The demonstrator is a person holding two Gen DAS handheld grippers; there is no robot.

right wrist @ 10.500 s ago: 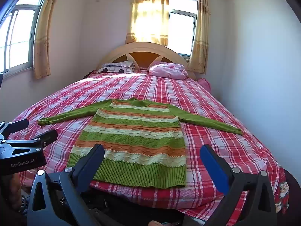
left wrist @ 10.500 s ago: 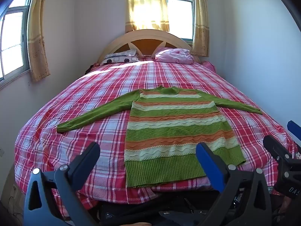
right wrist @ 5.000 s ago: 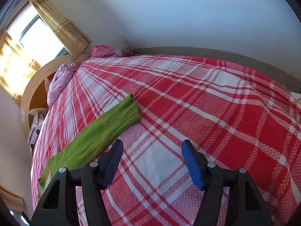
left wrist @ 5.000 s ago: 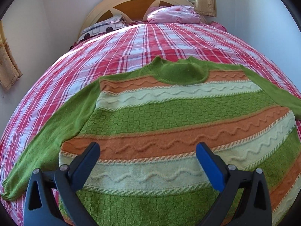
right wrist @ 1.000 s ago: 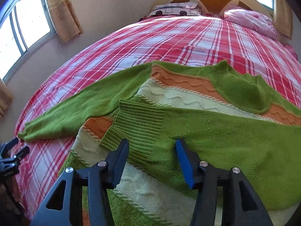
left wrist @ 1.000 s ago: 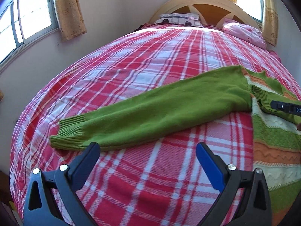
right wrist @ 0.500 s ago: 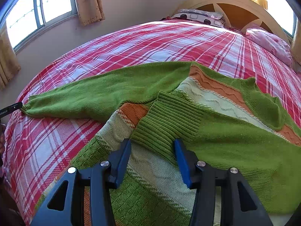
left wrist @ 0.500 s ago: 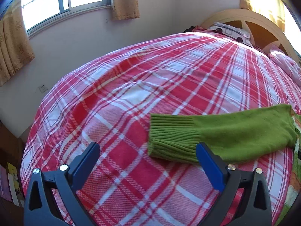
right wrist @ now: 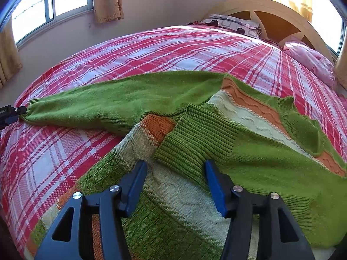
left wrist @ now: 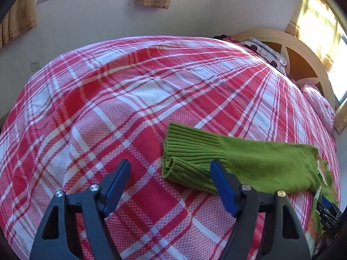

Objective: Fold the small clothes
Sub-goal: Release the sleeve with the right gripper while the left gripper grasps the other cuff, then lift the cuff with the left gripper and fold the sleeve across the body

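A green sweater with orange and cream stripes [right wrist: 173, 205] lies flat on the bed. Its right sleeve [right wrist: 260, 162] is folded across the body. That sleeve's ribbed cuff [right wrist: 195, 138] lies just ahead of my right gripper [right wrist: 175, 171], whose jaws are opening with no pad pressing the knit. The left sleeve [right wrist: 108, 101] stretches out sideways. Its cuff [left wrist: 188, 156] sits between the closing jaws of my left gripper [left wrist: 170, 175], nearer the right pad [left wrist: 221, 186], and the pads do not pinch it. The left gripper's tip [right wrist: 13, 111] shows at that cuff in the right wrist view.
The bed cover [left wrist: 130, 86] is red and white plaid. A wooden headboard [right wrist: 271, 6], a patterned pillow [right wrist: 234, 23] and a pink pillow [right wrist: 310, 62] are at the far end. A wall with windows and a socket [left wrist: 35, 65] runs along the bed's left side.
My left gripper has travelled out along the left sleeve to its cuff, rolled, and its jaws have narrowed. The right gripper shifted slightly over the folded cuff and its jaws widened a little.
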